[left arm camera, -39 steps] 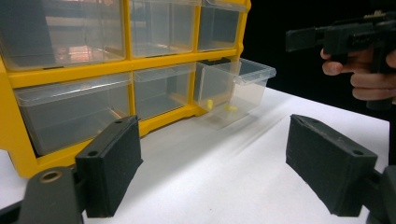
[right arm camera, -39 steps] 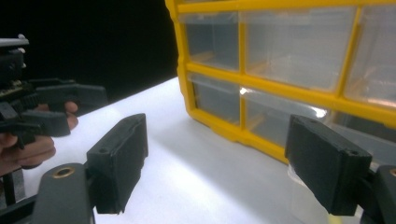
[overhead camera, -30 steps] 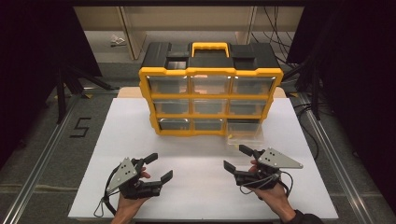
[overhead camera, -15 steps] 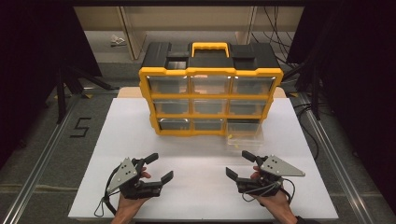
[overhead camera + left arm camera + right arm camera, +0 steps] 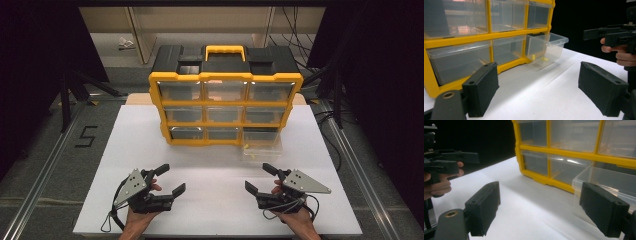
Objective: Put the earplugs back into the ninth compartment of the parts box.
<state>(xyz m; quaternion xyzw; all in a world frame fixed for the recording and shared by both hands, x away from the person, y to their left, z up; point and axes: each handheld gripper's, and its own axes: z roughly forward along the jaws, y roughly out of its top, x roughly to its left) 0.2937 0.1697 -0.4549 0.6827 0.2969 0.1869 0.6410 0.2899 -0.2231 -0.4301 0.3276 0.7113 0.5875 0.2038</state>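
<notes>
1. R gripper (image 5: 261,177) sat near the front edge of the table, right of centre, jaws spread wide w/ nothing between them; they'd just been opening.
2. L gripper (image 5: 167,177) sat level w/ it, left of centre, jaws also spread & empty. The 2 grippers were well apart, both resting low over the white table top (image 5: 215,210).
3. Just ahead of the R gripper, apart from it: a clear plastic drawer (image 5: 263,150), pulled out from the bottom-right slot of the cabinet, its front reaching onto the table.
4. In the left gripper view the same drawer (image 5: 549,48) stuck out past the frame, w/ a few small yellow bits (image 5: 544,59) on its floor.
5. In the right gripper view the drawer (image 5: 609,180) lay close behind the right-hand jaw; contact couldn't be told.
6. Beyond: yellow-framed 9-drawer organiser (image 5: 225,107), 3 rows of 3, black top, yellow carry handle (image 5: 224,50). The other 8 drawers were pushed in.
</notes>
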